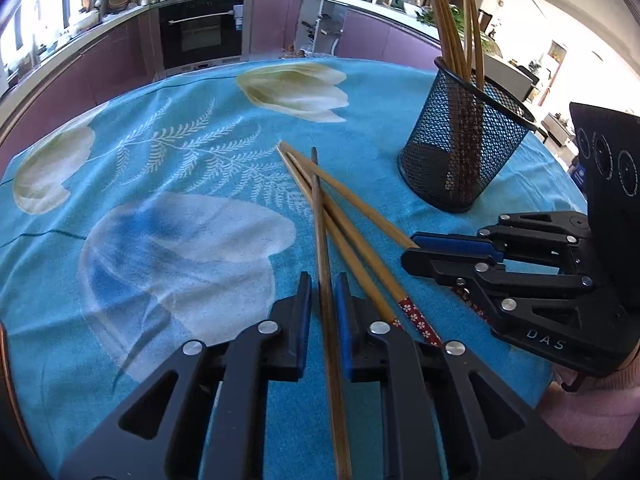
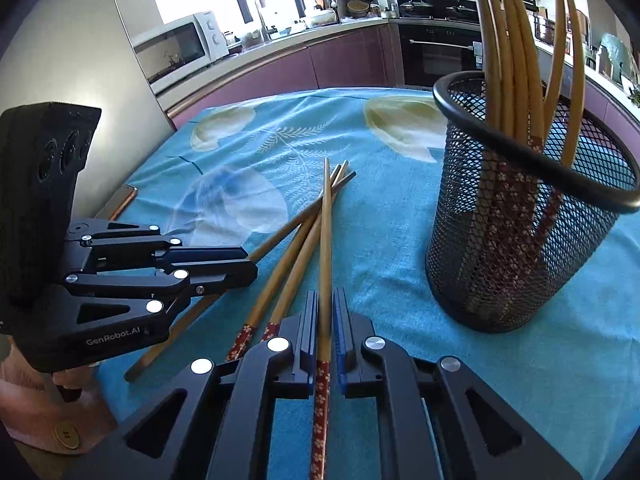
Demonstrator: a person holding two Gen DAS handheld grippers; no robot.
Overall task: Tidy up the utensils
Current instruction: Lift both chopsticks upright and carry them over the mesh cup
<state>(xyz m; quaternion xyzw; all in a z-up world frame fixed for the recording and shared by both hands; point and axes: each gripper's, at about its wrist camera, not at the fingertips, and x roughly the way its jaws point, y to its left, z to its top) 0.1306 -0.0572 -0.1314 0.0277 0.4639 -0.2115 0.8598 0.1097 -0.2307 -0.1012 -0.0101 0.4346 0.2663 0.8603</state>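
Several bamboo chopsticks with red flowered ends lie crossed on the blue floral tablecloth (image 1: 180, 184). My left gripper (image 1: 323, 280) straddles one chopstick (image 1: 324, 264), jaws narrow, with small gaps on both sides. My right gripper (image 2: 327, 298) is shut on another chopstick (image 2: 326, 232) near its red end. The right gripper shows in the left wrist view (image 1: 416, 250), the left one in the right wrist view (image 2: 250, 264). A black mesh holder (image 1: 460, 148) stands at the right with several chopsticks upright in it; it also shows in the right wrist view (image 2: 520, 232).
The table edge runs along the far side, with purple kitchen cabinets and an oven (image 1: 200, 36) beyond. A microwave (image 2: 180, 44) stands on the counter. A pink sleeve (image 1: 580, 408) shows at the right.
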